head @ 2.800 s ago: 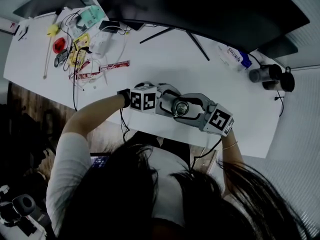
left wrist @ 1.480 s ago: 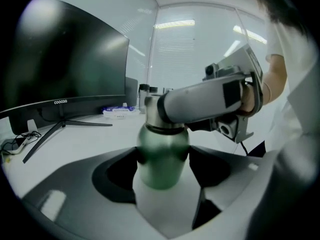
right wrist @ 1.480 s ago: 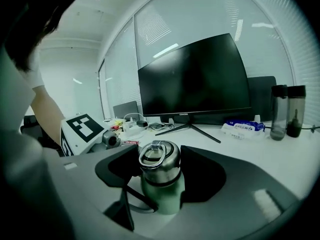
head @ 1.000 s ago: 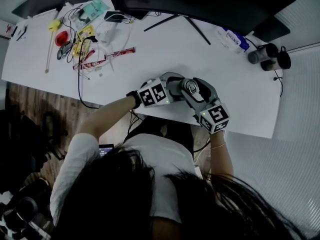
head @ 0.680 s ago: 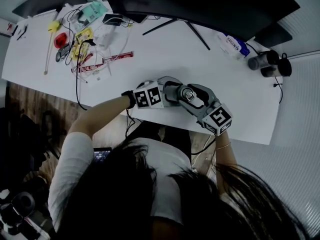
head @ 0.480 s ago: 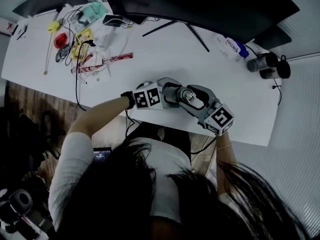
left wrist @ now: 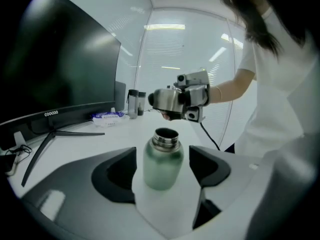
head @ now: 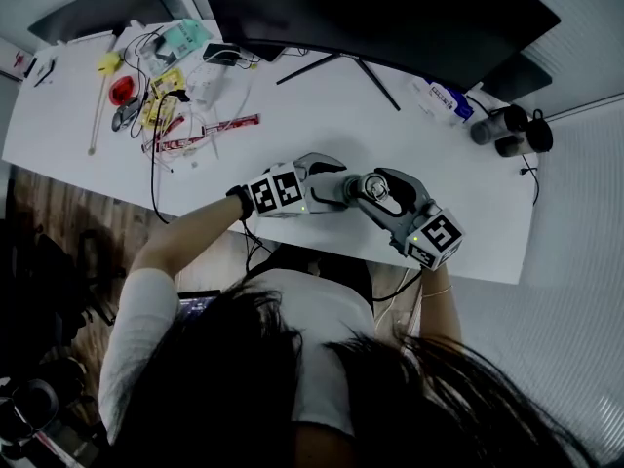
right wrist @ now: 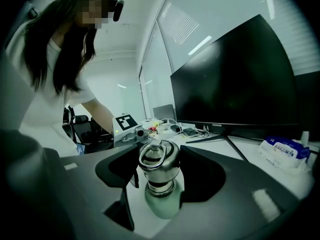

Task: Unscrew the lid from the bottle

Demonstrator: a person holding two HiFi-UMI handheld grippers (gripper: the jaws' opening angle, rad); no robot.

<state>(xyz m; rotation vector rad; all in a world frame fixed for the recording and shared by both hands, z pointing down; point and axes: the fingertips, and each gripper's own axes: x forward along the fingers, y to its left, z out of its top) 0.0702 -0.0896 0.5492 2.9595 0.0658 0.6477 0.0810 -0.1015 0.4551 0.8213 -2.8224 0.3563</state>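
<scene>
while the right gripper (right wrist: 159,165) pinches the freed lid (right wrist: 159,156), a slack hold could drop it. the left gripper (left wrist: 162,160) clamps the open bottle (left wrist: 163,174); tilting risks a spill.

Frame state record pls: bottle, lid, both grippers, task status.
bottle: green, upright, neck open
lid: steel, ring on top, off the bottle and held apart from the neck
left gripper: jaws either side of the bottle; contact unclear
right gripper: jaws shut on the lid
task status: lid unscrewed
</scene>
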